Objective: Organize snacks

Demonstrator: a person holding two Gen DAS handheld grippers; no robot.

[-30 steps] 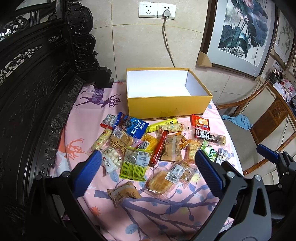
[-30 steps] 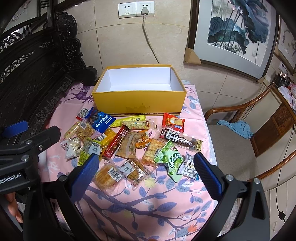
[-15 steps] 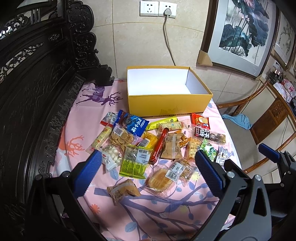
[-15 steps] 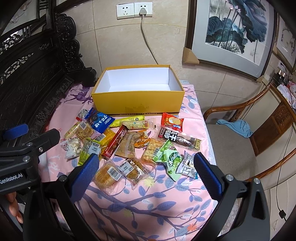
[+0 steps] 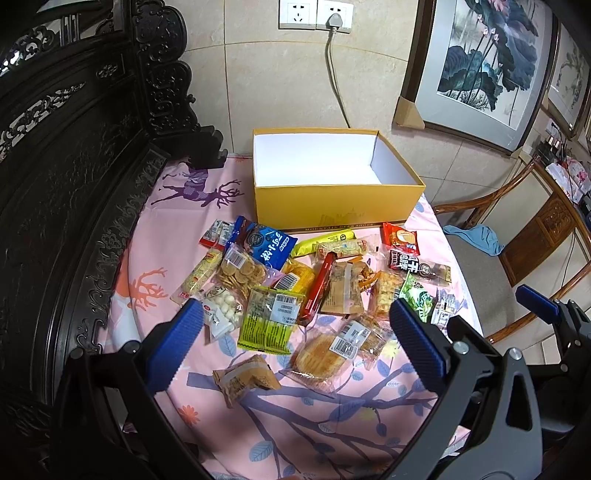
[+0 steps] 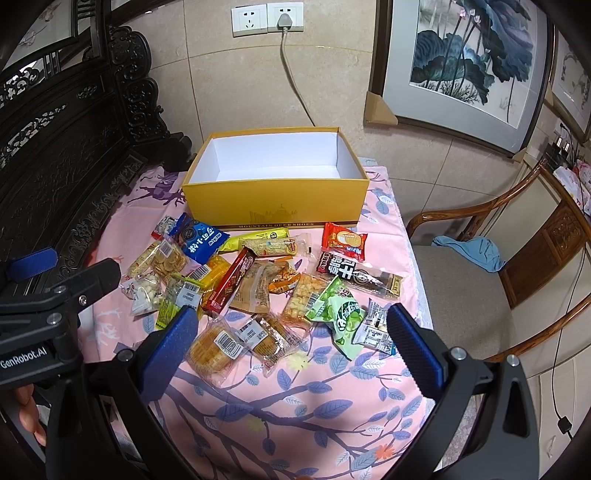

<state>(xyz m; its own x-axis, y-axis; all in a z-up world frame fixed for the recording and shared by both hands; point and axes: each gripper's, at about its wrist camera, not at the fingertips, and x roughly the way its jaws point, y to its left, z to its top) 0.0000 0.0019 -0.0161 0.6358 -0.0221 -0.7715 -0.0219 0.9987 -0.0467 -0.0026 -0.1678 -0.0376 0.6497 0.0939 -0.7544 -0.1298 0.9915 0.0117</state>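
Note:
An open yellow box (image 5: pixel 332 206) (image 6: pixel 275 201) with a bare white inside stands at the far side of the pink tablecloth (image 5: pixel 295 424). Many wrapped snacks lie scattered in front of it: a blue packet (image 5: pixel 267 247) (image 6: pixel 199 240), a red bar (image 5: pixel 319 286) (image 6: pixel 231 278), a green-yellow pack (image 5: pixel 269 319), a green bag (image 6: pixel 341 308), a round cake (image 5: pixel 319 356) (image 6: pixel 214 347). My left gripper (image 5: pixel 291 341) is open and empty above the near snacks. My right gripper (image 6: pixel 288 341) is open and empty, to the right of the left one.
Dark carved wooden furniture (image 5: pixel 62 166) borders the table on the left. A wooden chair (image 6: pixel 491 280) with a blue cloth (image 6: pixel 471 251) stands to the right. Framed pictures (image 6: pixel 469 62) lean on the tiled wall; a cable runs from a socket (image 6: pixel 284 22) down behind the box.
Both grippers have shifted slightly; the views drifted a little nearer to the table. Nothing on the table has moved and both grippers stay open.

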